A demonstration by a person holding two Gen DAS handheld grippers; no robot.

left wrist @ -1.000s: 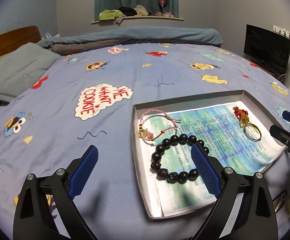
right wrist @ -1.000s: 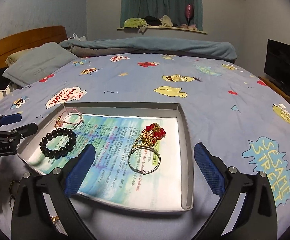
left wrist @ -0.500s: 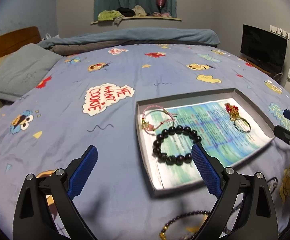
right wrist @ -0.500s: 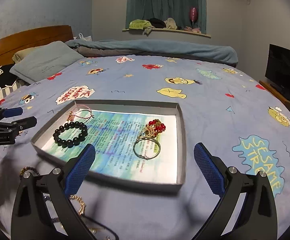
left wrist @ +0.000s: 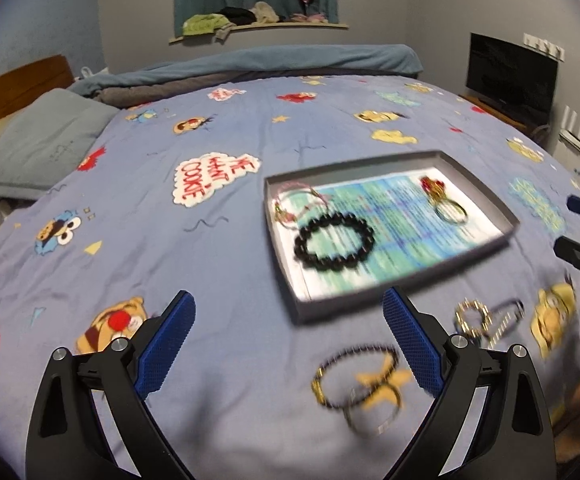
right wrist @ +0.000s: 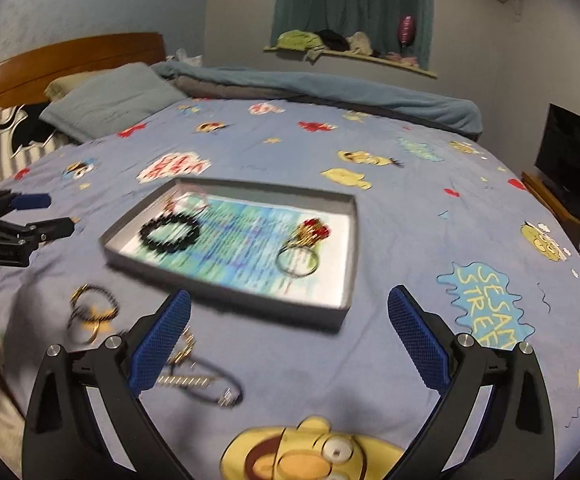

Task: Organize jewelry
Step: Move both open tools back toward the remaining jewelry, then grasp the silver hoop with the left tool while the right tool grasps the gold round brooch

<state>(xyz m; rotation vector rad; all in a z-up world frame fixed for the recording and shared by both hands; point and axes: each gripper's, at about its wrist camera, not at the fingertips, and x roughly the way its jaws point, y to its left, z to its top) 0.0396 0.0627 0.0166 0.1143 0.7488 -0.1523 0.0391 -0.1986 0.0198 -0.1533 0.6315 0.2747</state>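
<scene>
Grippers: we count two. The left gripper hovers with its blue fingers wide apart, holding nothing; the right gripper likewise, fingers spread and empty.
Tray: one grey tray, lined with a printed sheet, on the bedspread at about 1 o'clock from the left gripper and 12 o'clock from the right.
In the tray: we count four pieces. One black bead bracelet, one pink cord bracelet touching it at the tray's 10 o'clock corner, one red-and-gold charm, and one thin bangle just beside the charm.
Outside the tray: a dark beaded strand at 5 o'clock of the tray, a gold bead loop and a dark cord near 4 o'clock. Blur keeps us from an exact count.
</scene>
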